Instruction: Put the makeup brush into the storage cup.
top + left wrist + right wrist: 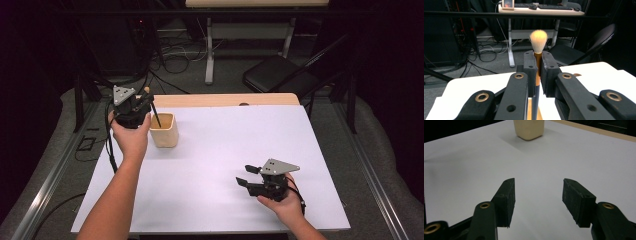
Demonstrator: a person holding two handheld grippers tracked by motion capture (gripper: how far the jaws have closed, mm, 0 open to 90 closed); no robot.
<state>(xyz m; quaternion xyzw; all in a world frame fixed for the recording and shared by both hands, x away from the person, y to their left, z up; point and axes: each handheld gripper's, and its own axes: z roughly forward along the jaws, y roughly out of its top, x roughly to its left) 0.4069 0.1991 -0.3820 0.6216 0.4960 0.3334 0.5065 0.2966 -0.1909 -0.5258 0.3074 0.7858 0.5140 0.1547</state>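
- The right gripper [248, 177] is held nearest the person, low over the white counter [225, 150], with its jaws spread and nothing between them.
- From it, the cream cup [164, 130] is seen at about ten o'clock, well apart.
- The brush [538, 50] is pinched upright in the left gripper [134, 107], bristles up, its dark handle slanting down into the cup just at three o'clock.
- The left hand is judged nearer for lowering the brush in.
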